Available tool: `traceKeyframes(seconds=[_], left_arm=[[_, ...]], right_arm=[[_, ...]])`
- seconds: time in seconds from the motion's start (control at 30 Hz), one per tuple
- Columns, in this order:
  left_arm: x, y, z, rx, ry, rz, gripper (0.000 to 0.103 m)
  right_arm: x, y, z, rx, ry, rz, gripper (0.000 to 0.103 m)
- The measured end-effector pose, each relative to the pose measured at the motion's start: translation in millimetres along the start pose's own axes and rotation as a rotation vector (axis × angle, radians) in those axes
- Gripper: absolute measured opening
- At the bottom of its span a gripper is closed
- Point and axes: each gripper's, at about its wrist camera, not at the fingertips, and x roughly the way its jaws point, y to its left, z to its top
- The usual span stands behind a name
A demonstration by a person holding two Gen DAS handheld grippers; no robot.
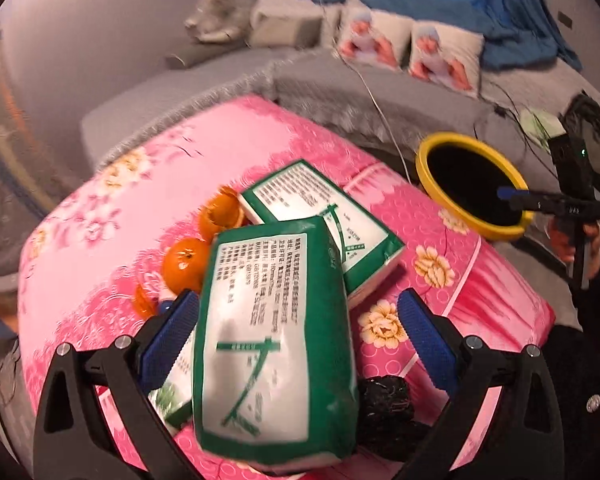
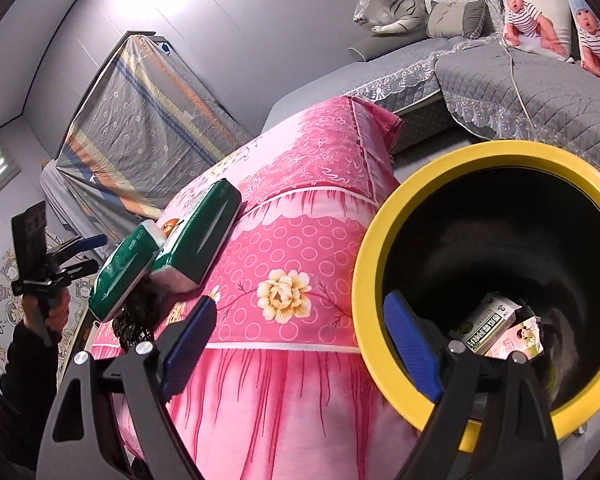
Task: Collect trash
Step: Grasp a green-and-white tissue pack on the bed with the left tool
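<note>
The print on the front tissue pack [image 1: 260, 344] is too blurry to read, and that pack hides most of a crumpled black bag [image 1: 384, 404]. The bin [image 2: 364, 280] bottom stays dark.

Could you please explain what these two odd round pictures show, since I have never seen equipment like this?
No robot here: a person holds a handheld two-finger tool in each hand, each with a wide-angle camera looking along its blue-padded fingers. One picture comes from the left gripper, the other from the right gripper. On the pink floral cover lie two green tissue packs, a whole orange, orange peel and a crumpled black bag. The yellow-rimmed bin beside it already holds cartons. Both grippers are open; neither grips anything, though the nearer pack sits between the left one's fingers.
</note>
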Motion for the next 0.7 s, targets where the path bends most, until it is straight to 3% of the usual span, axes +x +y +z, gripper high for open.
traceKeyframes(seconds=[0.1, 0.27, 0.6, 0.67, 0.7], left_arm=[[22.5, 7.0, 2.6, -0.013, 0.092, -0.03, 0.095], [53.6, 17.3, 1.2, -0.016, 0.201, -0.014, 0.095], [76.1, 18.7, -0.8, -0.054, 0.245, 0.042, 0.093], [76.4, 14.5, -2.4, -0.044, 0.242, 0.059, 0.076], [73.8, 13.1, -3.0, -0.039, 0.23, 0.069, 0.073]], right_arm=[[1.1, -2.4, -0.2, 0.007, 0.003, -0.003, 0.083], [2.7, -7.0, -1.1, 0.014, 0.008, -0.004, 0.083], [6.7, -4.9, -2.3, 0.005, 0.022, 0.007, 0.085], [5.7, -1.4, -1.6, 0.004, 0.018, 0.018, 0.087], [5.6, 0.5, -1.6, 0.002, 0.02, 0.021, 0.087]])
